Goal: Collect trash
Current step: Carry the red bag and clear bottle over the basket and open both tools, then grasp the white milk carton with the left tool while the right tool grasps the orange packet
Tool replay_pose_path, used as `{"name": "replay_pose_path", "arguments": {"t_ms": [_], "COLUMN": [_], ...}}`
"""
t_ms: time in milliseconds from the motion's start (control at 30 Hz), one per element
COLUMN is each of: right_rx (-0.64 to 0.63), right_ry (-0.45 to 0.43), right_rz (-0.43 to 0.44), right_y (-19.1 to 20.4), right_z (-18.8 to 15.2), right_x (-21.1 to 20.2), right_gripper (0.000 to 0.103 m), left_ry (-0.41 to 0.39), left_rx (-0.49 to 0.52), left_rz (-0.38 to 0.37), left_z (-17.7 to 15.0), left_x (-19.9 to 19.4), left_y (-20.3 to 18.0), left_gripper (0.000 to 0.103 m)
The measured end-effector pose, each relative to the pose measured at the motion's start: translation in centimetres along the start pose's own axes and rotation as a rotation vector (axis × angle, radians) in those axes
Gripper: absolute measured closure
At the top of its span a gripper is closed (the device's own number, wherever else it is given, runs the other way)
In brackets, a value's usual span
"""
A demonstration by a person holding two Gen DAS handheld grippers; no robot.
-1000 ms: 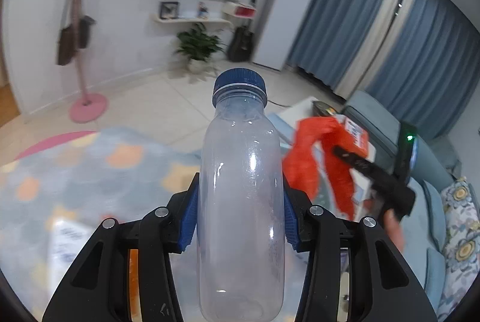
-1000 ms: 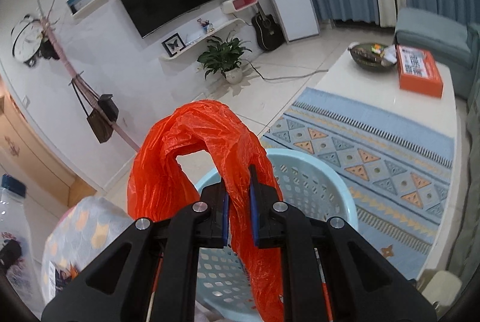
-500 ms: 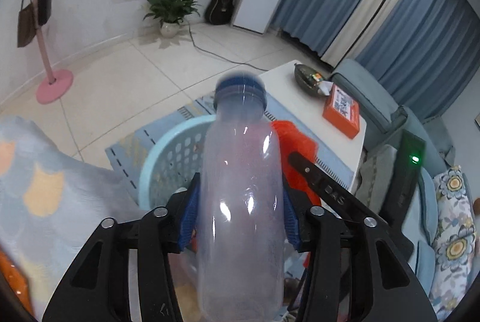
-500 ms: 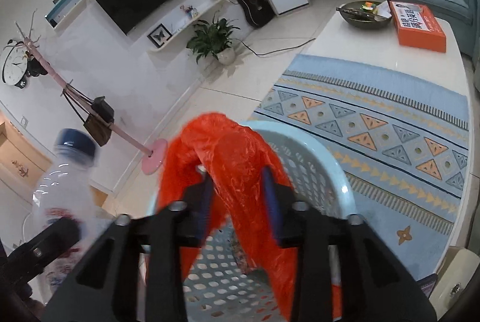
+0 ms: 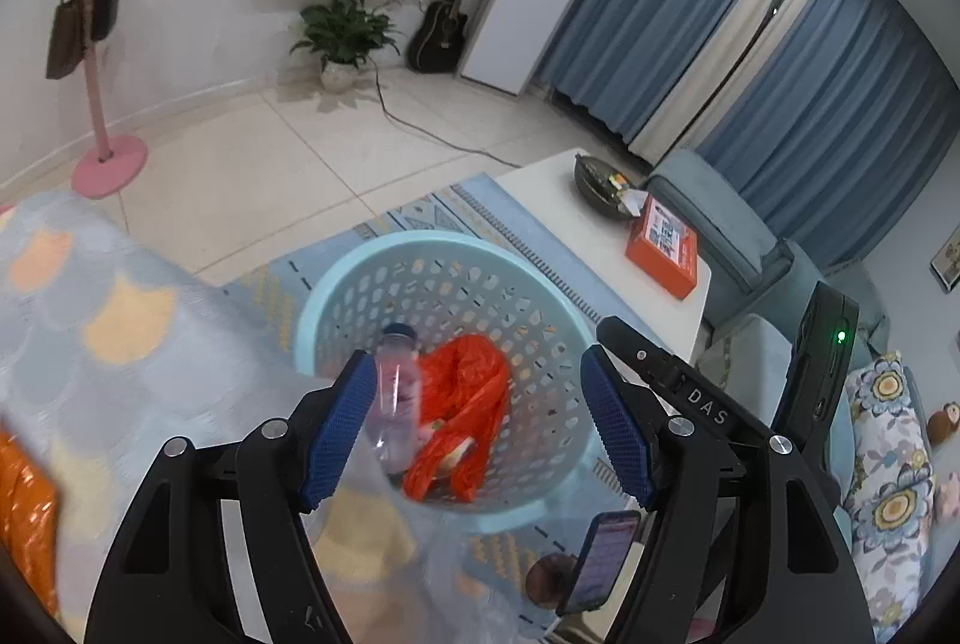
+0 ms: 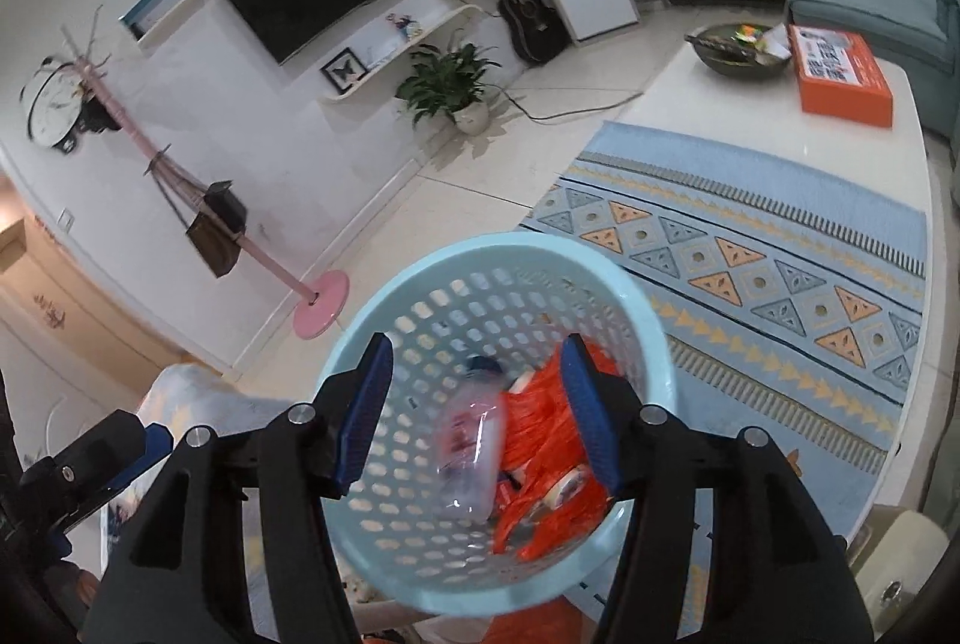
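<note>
Both the left gripper [image 5: 480, 422] and right gripper [image 6: 474, 410] hang wide, empty, above the pale blue perforated plastic basket [image 6: 654, 338]. Below them inside lie the clear plastic bottle [image 6: 471, 455] and crumpled orange plastic bag [image 6: 549, 455]. Dropping either tool could clip the rim and tip it over.

- we see a perforated plastic basket [image 6: 651, 338], pale blue and smooth.
- at its 6 o'clock lies a crinkly, glossy orange plastic bag [image 6: 546, 440].
- at that bag's 9 o'clock, a clear glossy plastic bottle [image 6: 471, 455].
- our gripper pads [image 5: 339, 434] look like ribbed blue rubber.
- the floor tiles [image 5: 252, 164] look glossy.
</note>
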State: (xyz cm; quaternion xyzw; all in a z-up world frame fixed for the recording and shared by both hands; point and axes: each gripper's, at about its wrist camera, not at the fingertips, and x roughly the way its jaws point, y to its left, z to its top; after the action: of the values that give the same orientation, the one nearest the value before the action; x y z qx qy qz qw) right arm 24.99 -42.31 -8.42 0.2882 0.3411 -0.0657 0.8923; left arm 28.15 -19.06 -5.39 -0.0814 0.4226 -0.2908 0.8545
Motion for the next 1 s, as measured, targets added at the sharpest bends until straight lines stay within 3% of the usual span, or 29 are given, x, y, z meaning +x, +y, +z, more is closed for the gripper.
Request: {"name": "replay_pose_path", "arguments": {"t_ms": [333,567,667,833,1000], "right_rx": [-0.128,-0.271,-0.328,-0.415,-0.473], "right_ry": [-0.041,-0.051,-0.039,0.005,0.082], "right_rz": [0.117,0.178,0.205,0.231,0.235], "right_y": [7.4,14.0,16.8,20.9,23.9], "right_z": [-1.4,-3.8,-5.2,-8.2,-11.4], "right_x": [-4.8,-7.2,-7.6,-7.1,-5.7], "right_gripper": [0.047,0.045,0.044,0.04,0.04], "left_ry": [-0.136,-0.23,-0.251,-0.224,-0.118], "left_rx": [-0.011,0.007,-0.001,-0.063,-0.064], "left_rz": [0.07,0.263,0.285,0.392,0.483], "left_z": [-2.3,-4.2,-5.0,-6.9,-8.1], "left_x": [-9.5,-16.7,-18.6,-20.7,-19.5], "left_y": [3.0,6.9,9.0,14.1,16.6], "left_gripper": [0.034,0.02,0.01,0.01,0.01]}}
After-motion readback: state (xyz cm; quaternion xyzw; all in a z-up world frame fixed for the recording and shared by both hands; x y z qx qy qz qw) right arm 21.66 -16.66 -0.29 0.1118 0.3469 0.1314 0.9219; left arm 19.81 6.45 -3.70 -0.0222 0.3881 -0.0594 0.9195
